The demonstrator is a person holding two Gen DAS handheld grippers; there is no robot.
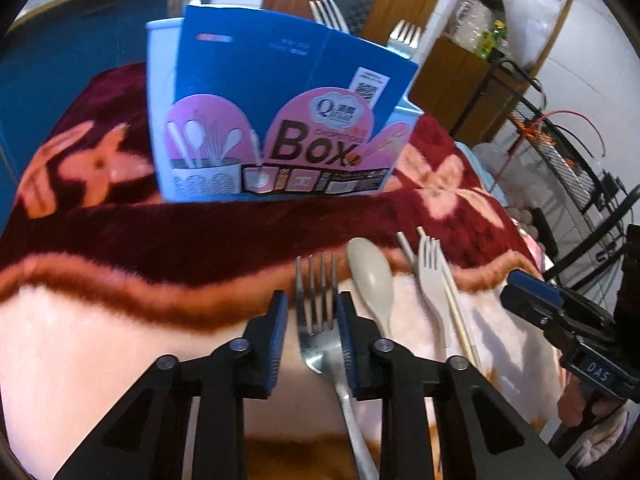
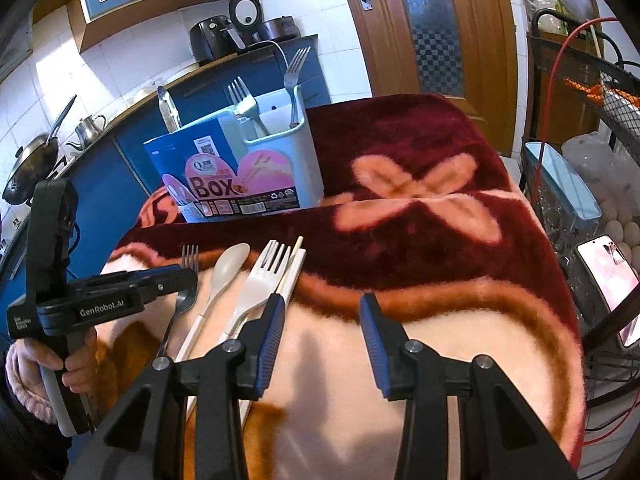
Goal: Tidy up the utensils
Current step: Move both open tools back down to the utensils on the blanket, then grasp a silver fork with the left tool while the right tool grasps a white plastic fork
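A metal fork [image 1: 320, 320] lies on the blanket between the fingers of my left gripper [image 1: 312, 320]; the jaws stand a little apart around its neck, the right pad close to it, the left pad off it. The same fork [image 2: 182, 300] and left gripper [image 2: 176, 280] show in the right wrist view. Right of it lie a beige spoon [image 1: 370, 276], a beige plastic fork [image 1: 432, 276] and chopsticks [image 1: 452, 300]. The light blue utensil box [image 1: 280, 120] with a blue and pink label stands behind, holding two metal forks [image 2: 244, 100]. My right gripper [image 2: 320, 320] is open and empty over the blanket.
The flowered red and pink blanket [image 2: 420, 200] covers the table. A wire rack [image 2: 580, 160] with a phone [image 2: 608, 272] stands at the right. A kitchen counter with pans [image 2: 32, 160] is at the back left. A door [image 2: 432, 20] is behind.
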